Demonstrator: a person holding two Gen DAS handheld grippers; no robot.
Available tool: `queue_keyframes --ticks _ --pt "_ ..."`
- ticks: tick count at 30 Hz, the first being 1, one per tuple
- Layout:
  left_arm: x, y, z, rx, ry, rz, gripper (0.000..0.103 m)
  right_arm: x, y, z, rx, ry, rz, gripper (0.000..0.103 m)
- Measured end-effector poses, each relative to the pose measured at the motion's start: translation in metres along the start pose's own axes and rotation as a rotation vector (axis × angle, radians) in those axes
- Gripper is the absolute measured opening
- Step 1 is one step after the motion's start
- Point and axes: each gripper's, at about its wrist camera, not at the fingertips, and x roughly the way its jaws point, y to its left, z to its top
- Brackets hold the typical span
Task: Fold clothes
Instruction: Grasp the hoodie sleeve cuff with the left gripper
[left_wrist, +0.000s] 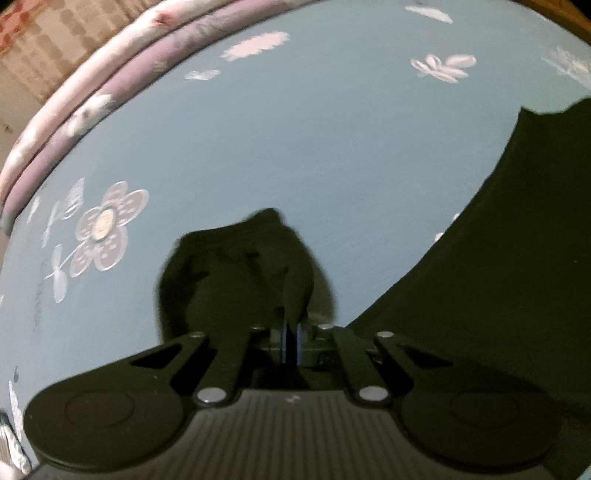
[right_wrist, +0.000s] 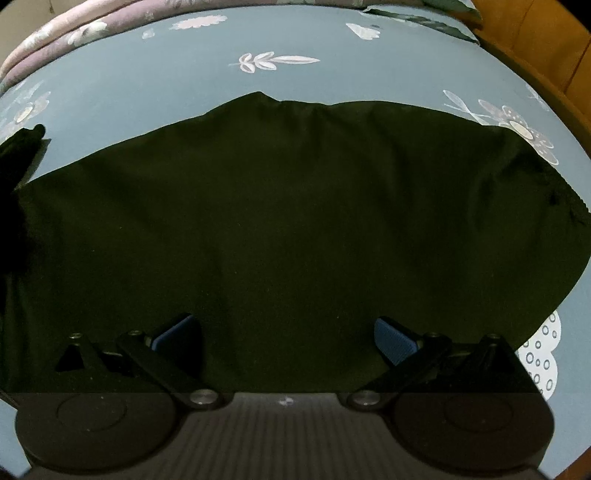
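A dark, almost black garment (right_wrist: 295, 206) lies spread flat on the blue flowered bed sheet (right_wrist: 314, 77). In the left wrist view my left gripper (left_wrist: 291, 328) is shut on a bunched corner of the dark garment (left_wrist: 251, 266), which rises in front of the closed pads; the rest of the cloth (left_wrist: 498, 258) stretches off to the right. My right gripper (right_wrist: 286, 336) hovers over the near part of the garment with its blue pads (right_wrist: 395, 339) wide apart and nothing between them. At the left edge of the right wrist view a raised dark fold (right_wrist: 22, 147) sticks up.
A rolled pink and lilac quilt (left_wrist: 92, 74) runs along the far edge of the bed. A wooden bed frame (right_wrist: 535, 44) borders the right side. Tiled floor (left_wrist: 37, 44) shows beyond the quilt. Bare blue sheet (left_wrist: 295, 129) lies beyond the held corner.
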Motion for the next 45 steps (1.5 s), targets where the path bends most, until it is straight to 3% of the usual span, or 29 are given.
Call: queue_keyframes --ticks 3,11,18,25,27,29,31,35,37,41,45 --pt "-0.016 0.016 -0.014 -0.031 -0.001 -0.004 0.002 -0.002 0.004 0.007 -0.008 0.029 -0.013 0.103" --pt "-0.048 0.040 -0.064 -0.086 0.052 0.017 0.002 -0.012 0.026 0.022 -0.086 0.006 0.017 0.103" --pt "-0.064 0.056 -0.119 -0.202 0.115 0.016 0.003 -0.008 0.054 0.037 -0.147 0.010 0.058 0.103" --pt "-0.065 0.067 -0.162 -0.317 0.175 -0.009 0.011 0.002 0.082 0.046 -0.248 0.035 0.085 0.103" --pt "-0.066 0.065 -0.169 -0.326 0.181 -0.018 0.018 0.005 0.089 0.047 -0.265 0.043 0.092 0.103" --pt "-0.068 0.063 -0.176 -0.330 0.188 -0.026 0.034 0.008 0.094 0.048 -0.282 0.053 0.105 0.103" --pt "-0.071 0.061 -0.181 -0.323 0.196 -0.032 0.035 0.012 0.100 0.048 -0.301 0.058 0.106 0.103" --pt "-0.082 0.064 -0.182 -0.329 0.185 -0.028 0.036 0.016 0.103 0.047 -0.309 0.059 0.112 0.103" --pt "-0.087 0.063 -0.167 -0.313 0.132 -0.024 0.044 0.016 0.101 0.047 -0.296 0.060 0.117 0.103" --pt "-0.079 0.043 -0.132 -0.207 0.027 -0.032 0.054 0.010 0.100 0.043 -0.285 0.055 0.109 0.103" --pt "-0.050 0.019 -0.111 -0.117 0.018 0.024 0.057 0.000 0.096 0.037 -0.275 0.047 0.092 0.103"
